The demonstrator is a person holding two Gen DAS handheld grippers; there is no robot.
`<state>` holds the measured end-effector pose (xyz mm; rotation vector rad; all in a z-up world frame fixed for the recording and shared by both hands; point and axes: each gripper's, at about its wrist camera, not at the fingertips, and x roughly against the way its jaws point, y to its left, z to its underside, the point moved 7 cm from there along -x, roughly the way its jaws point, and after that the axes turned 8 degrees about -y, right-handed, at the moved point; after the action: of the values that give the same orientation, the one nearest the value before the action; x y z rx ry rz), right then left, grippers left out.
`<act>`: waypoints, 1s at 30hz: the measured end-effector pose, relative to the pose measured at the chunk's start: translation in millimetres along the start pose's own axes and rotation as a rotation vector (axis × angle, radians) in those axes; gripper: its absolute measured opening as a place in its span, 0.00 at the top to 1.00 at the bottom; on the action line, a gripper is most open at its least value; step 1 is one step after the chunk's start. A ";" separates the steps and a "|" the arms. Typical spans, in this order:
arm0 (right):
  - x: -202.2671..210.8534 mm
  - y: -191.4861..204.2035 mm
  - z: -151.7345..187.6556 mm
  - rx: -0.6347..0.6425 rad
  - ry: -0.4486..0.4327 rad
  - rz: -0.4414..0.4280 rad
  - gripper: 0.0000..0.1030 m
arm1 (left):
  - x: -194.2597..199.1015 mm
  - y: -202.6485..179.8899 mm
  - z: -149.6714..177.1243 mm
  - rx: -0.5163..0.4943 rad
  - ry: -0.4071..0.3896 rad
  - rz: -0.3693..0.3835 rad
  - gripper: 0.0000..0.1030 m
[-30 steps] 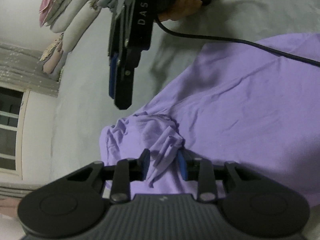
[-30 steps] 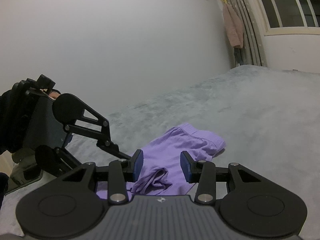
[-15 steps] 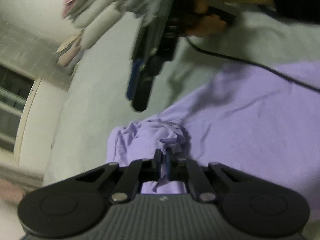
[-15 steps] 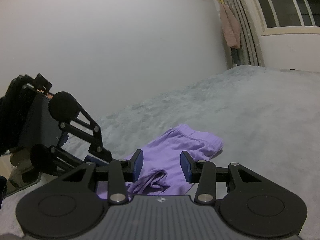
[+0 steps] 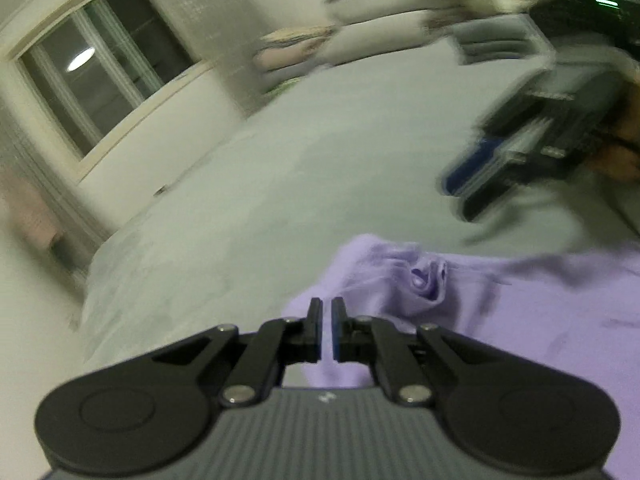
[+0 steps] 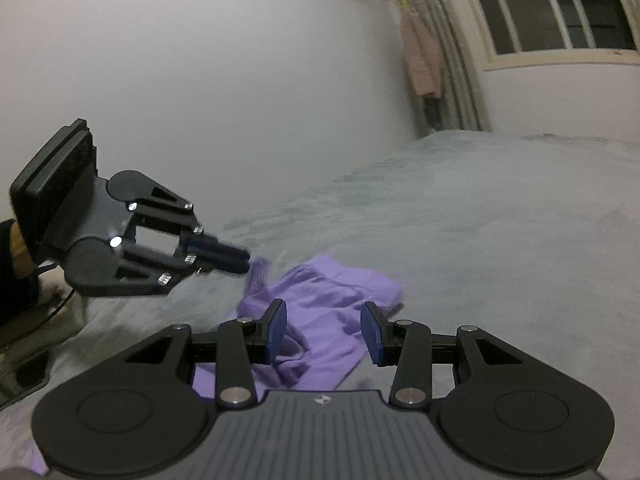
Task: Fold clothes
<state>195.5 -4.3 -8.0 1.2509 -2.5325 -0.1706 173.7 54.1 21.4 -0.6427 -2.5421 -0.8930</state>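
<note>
A purple garment (image 5: pixel 520 312) lies on a grey bed (image 5: pixel 280 200), also seen in the right wrist view (image 6: pixel 332 296). My left gripper (image 5: pixel 327 330) has its jaws nearly together on a thin fold of the purple fabric. In the right wrist view it (image 6: pixel 236 261) holds a raised corner of the cloth above the bed. My right gripper (image 6: pixel 323 333) is open and empty, hovering over the garment's edge. It shows blurred at the upper right of the left wrist view (image 5: pixel 520 160).
A window (image 5: pixel 100 76) and white wall stand beyond the bed's left side. Stacked pillows and bedding (image 5: pixel 380 20) lie at the far end. A pink cloth (image 6: pixel 422 60) hangs by a curtain near another window (image 6: pixel 560 4).
My left gripper closed on a bunched fold of the purple garment, then lifted and swung it up. My right gripper stayed open and shifted slightly.
</note>
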 end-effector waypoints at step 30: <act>-43.7 19.6 16.7 0.162 0.189 0.126 0.95 | -28.0 1.5 42.8 0.342 0.106 0.062 0.96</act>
<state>200.2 41.8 -28.7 1.1013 -2.4895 0.1764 189.6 75.0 -22.4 -0.5474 -2.4811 -0.4425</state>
